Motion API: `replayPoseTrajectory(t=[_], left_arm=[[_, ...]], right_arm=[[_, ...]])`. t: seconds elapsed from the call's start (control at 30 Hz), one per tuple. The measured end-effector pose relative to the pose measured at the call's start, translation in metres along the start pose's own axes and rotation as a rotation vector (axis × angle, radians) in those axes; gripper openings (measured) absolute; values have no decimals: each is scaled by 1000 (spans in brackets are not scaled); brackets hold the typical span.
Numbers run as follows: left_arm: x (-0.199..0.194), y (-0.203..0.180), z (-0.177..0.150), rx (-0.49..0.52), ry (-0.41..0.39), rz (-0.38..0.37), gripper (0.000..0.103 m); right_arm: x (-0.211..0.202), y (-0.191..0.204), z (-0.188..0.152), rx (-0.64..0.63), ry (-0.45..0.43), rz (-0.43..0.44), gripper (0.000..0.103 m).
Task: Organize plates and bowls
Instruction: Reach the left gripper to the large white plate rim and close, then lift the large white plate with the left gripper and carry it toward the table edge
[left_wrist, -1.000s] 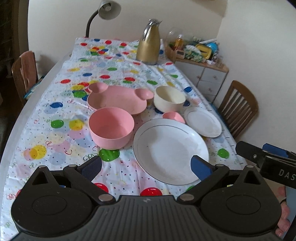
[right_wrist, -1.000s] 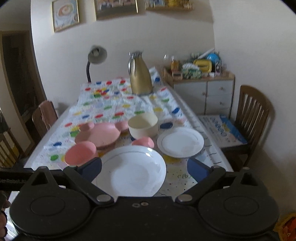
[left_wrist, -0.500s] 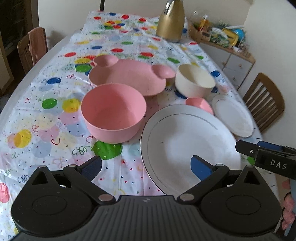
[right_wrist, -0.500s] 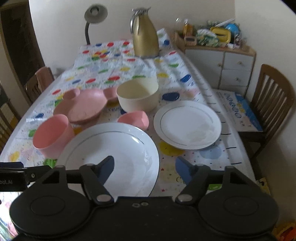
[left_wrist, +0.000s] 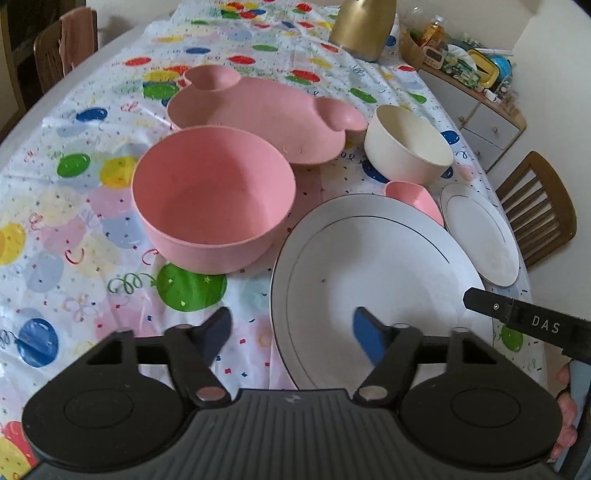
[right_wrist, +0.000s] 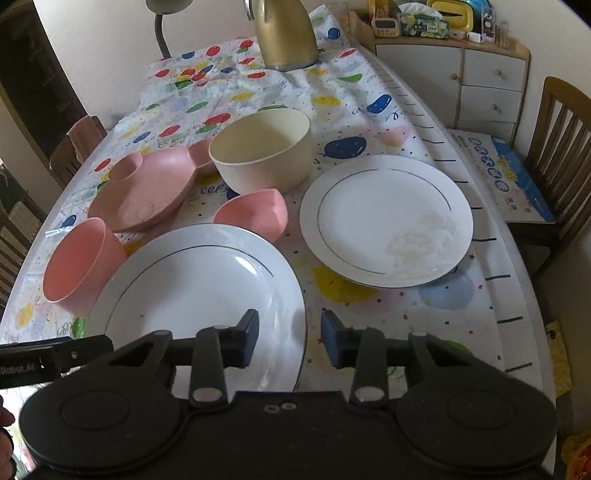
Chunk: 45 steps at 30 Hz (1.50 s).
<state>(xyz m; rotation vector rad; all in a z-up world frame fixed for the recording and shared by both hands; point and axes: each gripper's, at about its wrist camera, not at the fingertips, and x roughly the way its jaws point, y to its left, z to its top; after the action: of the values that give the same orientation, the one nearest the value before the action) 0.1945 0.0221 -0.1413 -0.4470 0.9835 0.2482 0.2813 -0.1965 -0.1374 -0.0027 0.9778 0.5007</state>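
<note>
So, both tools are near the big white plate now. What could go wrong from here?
1. The large white plate lies flat; both tools are closing at its edges, the right tool over the right rim, the left tool over the left. A pad may slide off.
2. The pink bowl and small pink dish sit close against the plate; lifting could knock them.
3. The small white plate lies near the table edge.

Both claws tilt downward, the left claw (left_wrist: 290, 334) and right claw (right_wrist: 289, 338) closing with nothing gripped.
</note>
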Motion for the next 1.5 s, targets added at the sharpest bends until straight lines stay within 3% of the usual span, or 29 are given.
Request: replayPoseTrajectory(t=[0.07, 0.17, 0.33, 0.57, 1.07, 1.5], left_arm=[[3, 1, 1, -14, 8, -6, 60], [6, 2, 3, -26, 14, -18, 38], [9, 7, 7, -65, 20, -44, 30], [13, 19, 10, -104, 33, -64, 16], [-5, 32, -11, -64, 71, -66, 15], [-64, 89, -54, -105, 62, -40, 15]], right_arm=[[3, -2, 2, -1, 9, 9, 30], [6, -4, 5, -3, 21, 23, 26], [10, -7, 8, 20, 35, 52, 22], [12, -16, 8, 52, 39, 66, 8], [-6, 3, -8, -51, 44, 45, 6], [-36, 54, -52, -82, 65, 109, 6]])
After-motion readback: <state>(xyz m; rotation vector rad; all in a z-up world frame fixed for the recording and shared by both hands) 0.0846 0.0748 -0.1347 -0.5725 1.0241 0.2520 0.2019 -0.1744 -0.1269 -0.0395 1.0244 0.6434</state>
